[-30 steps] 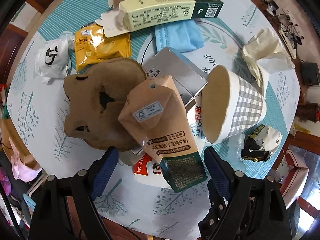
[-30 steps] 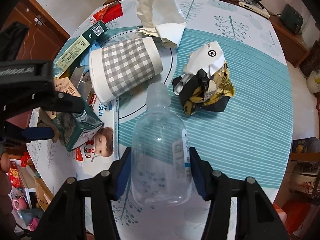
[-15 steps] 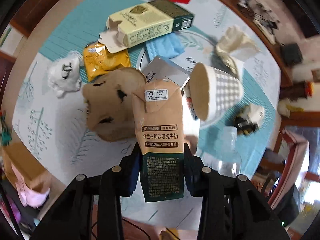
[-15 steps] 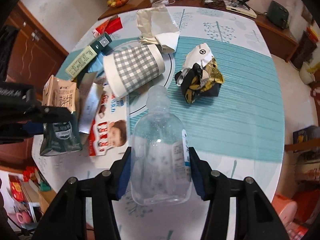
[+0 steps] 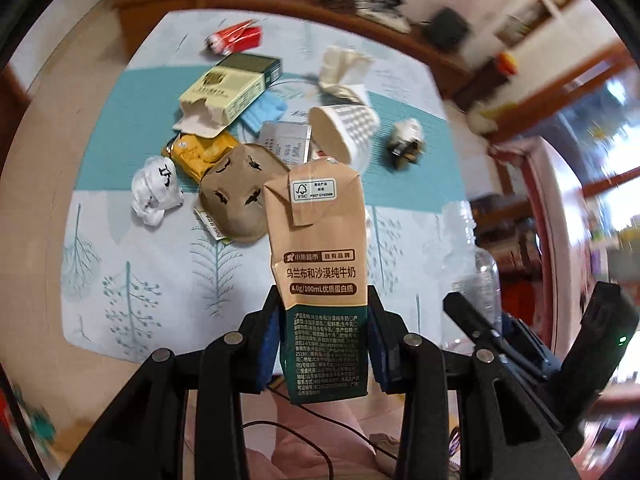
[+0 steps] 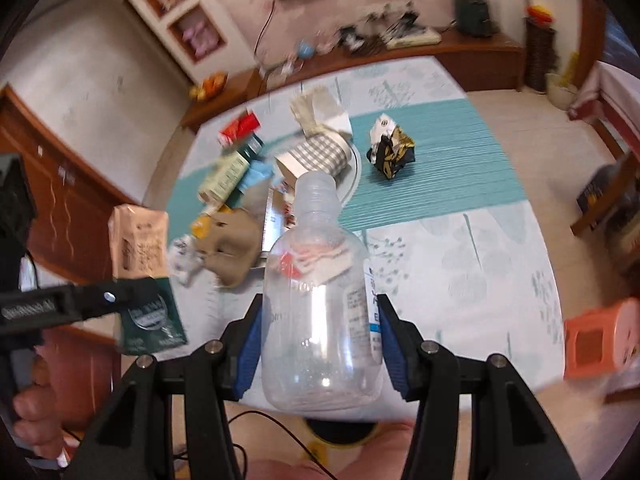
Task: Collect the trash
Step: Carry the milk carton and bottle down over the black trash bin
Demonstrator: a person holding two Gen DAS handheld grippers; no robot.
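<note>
My left gripper (image 5: 323, 340) is shut on a brown and green milk carton (image 5: 322, 256), held upright high above the table; the same carton (image 6: 140, 264) shows at the left of the right wrist view. My right gripper (image 6: 318, 340) is shut on a clear empty plastic bottle (image 6: 320, 312), neck pointing away; the bottle (image 5: 474, 268) also appears at the right of the left wrist view. More trash lies on the table below: a brown cardboard cup holder (image 5: 236, 196), a checked paper cup (image 5: 346, 130) on its side, a yellow snack bag (image 5: 200, 152), a crumpled white wrapper (image 5: 154, 192).
A cream and green box (image 5: 228, 88), a blue face mask (image 5: 264, 110), a red packet (image 5: 236, 38), crumpled paper (image 5: 344, 68) and a black and gold wrapper (image 6: 390, 152) lie farther back. An orange stool (image 6: 596, 344) stands right of the table. A person's hand (image 6: 36, 420) grips the left tool.
The left gripper closed on the milk carton and lifted it off the pile. Both grippers rose and pulled back from the table, the bottle still held in the right.
</note>
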